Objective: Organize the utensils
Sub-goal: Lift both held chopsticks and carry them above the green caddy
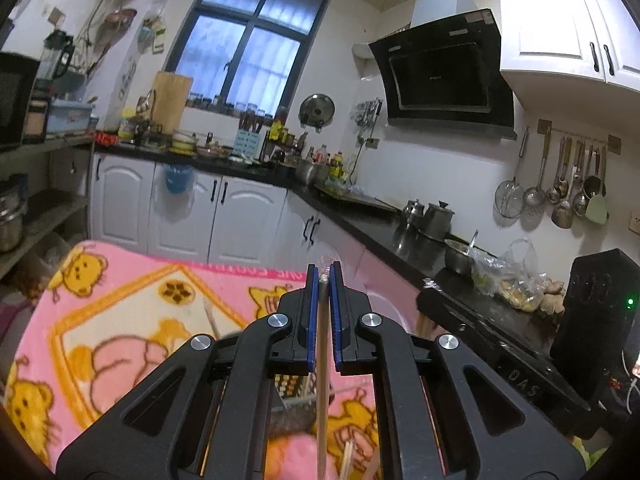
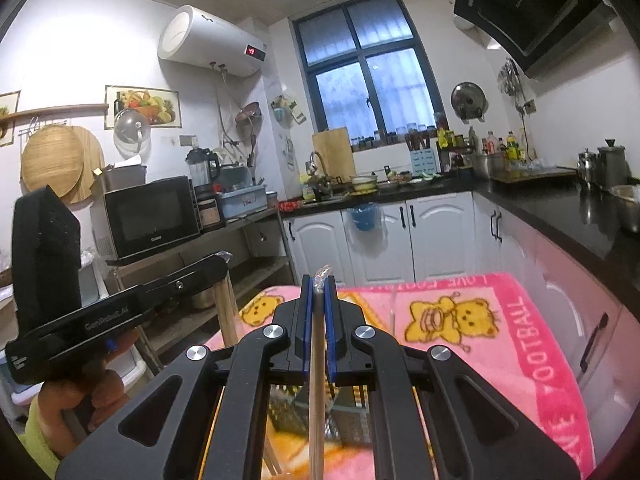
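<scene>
My left gripper (image 1: 324, 270) is shut on a thin wooden chopstick (image 1: 322, 368) that runs back between its blue pads, with a bit of clear wrap at the tip. My right gripper (image 2: 319, 280) is shut on a second wooden chopstick (image 2: 316, 380) in the same way. Both hang above a pink bear-print blanket (image 1: 120, 320). In the right wrist view the left gripper (image 2: 222, 260) shows at the left with its stick (image 2: 228, 312) hanging below. More loose chopsticks (image 1: 210, 316) lie on the blanket. A dark mesh holder (image 2: 344, 412) sits under the grippers, mostly hidden.
A black countertop (image 1: 384, 236) with pots and bags runs along the right. White cabinets (image 2: 380, 236) stand beyond the blanket. A shelf with a microwave (image 2: 152, 216) is on the left. A person's hand (image 2: 76, 400) holds the left gripper.
</scene>
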